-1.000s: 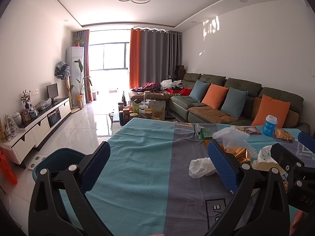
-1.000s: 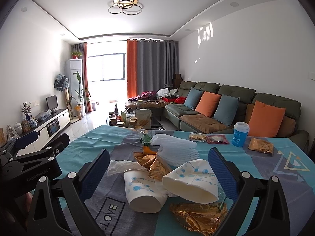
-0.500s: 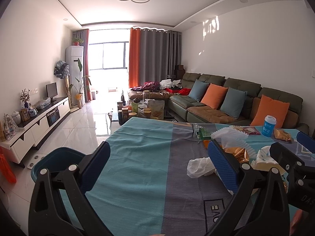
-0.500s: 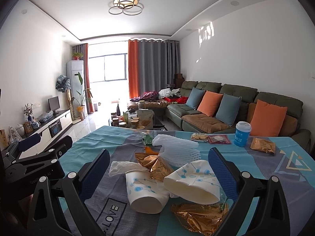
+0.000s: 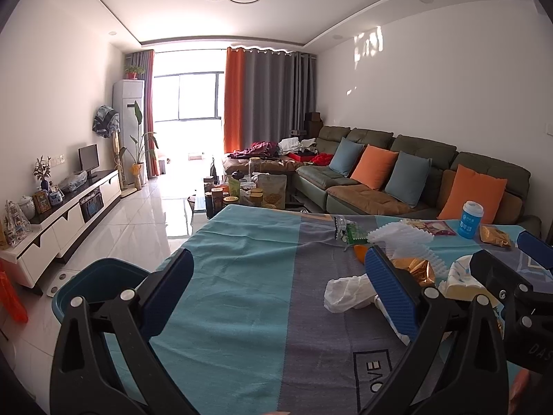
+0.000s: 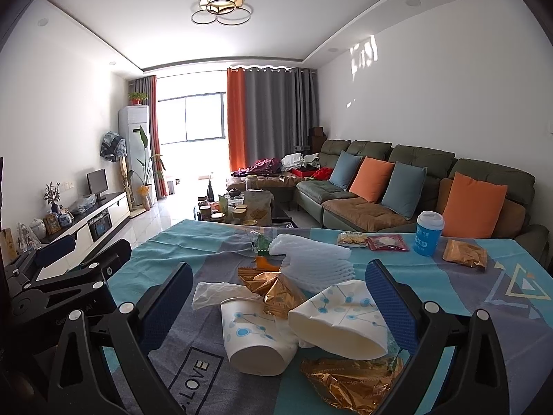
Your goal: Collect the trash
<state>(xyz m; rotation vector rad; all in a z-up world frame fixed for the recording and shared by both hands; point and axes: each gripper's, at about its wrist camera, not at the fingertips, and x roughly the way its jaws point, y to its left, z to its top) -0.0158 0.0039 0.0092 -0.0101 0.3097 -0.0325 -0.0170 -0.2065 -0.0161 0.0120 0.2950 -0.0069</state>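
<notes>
Trash pile (image 6: 304,297) mid-table, bare cloth (image 5: 242,276) leftward, both tongs (image 5: 280,294) (image 6: 280,297) spread wide, empty.

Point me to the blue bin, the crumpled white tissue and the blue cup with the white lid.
blue bin (image 5: 100,273), left wrist view, inner wall.
crumpled white tissue (image 5: 347,292), left wrist view, middle.
blue cup (image 6: 428,240), right wrist view, blue label.

A table (image 6: 484,314) under a teal-and-grey cloth carries a litter heap: two crushed paper cups (image 6: 255,335) between the right jaws, gold wrappers (image 6: 349,380) under them, white foam netting (image 6: 311,259) and tissue (image 6: 221,292) just beyond. A blue cup (image 6: 428,233) stands upright farther right.
</notes>
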